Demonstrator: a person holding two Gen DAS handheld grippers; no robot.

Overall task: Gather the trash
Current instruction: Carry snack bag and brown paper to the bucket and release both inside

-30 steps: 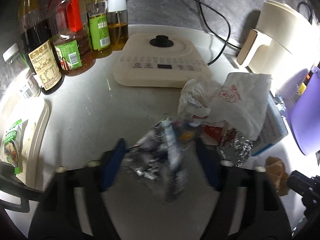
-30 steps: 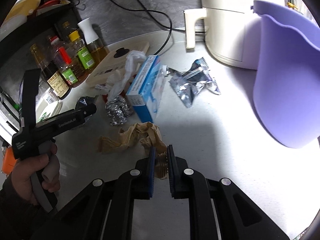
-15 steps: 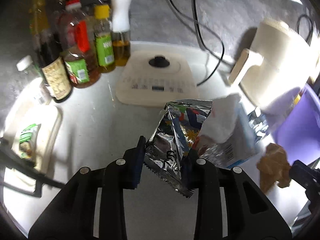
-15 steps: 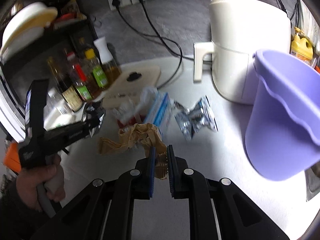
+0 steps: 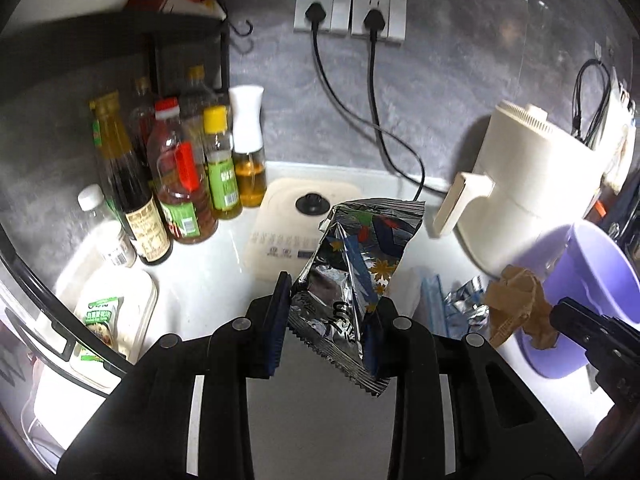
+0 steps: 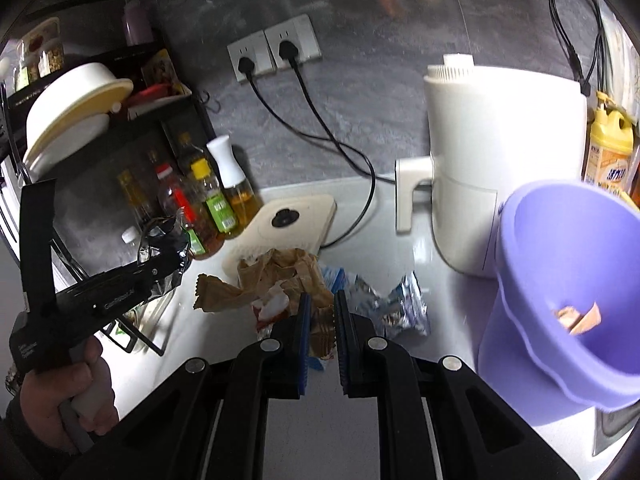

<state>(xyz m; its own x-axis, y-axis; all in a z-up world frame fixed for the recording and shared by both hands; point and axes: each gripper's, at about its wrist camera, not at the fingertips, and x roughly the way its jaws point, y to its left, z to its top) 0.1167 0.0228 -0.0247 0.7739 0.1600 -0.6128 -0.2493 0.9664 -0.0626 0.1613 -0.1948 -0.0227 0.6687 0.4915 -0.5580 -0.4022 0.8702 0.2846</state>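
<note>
My left gripper is shut on a crinkled silver foil snack bag, held upright above the white counter. In the right wrist view this gripper shows at the left, held by a hand, with the foil bag in it. My right gripper is shut on a crumpled brown paper wrapper that hangs above the counter. The purple bin stands at the right with a brown scrap inside. In the left wrist view the brown wrapper hangs beside the bin.
On the counter lie a silver foil wrapper, a blue-and-white box and a red-and-white wrapper. Behind stand oil bottles, an induction cooker, a white air fryer and plugged cords. A white tray sits left.
Both grippers have risen, each carrying its trash. The left jaws closed on the foil bag and lifted it off the pile. The bin now looms nearer at the right.
</note>
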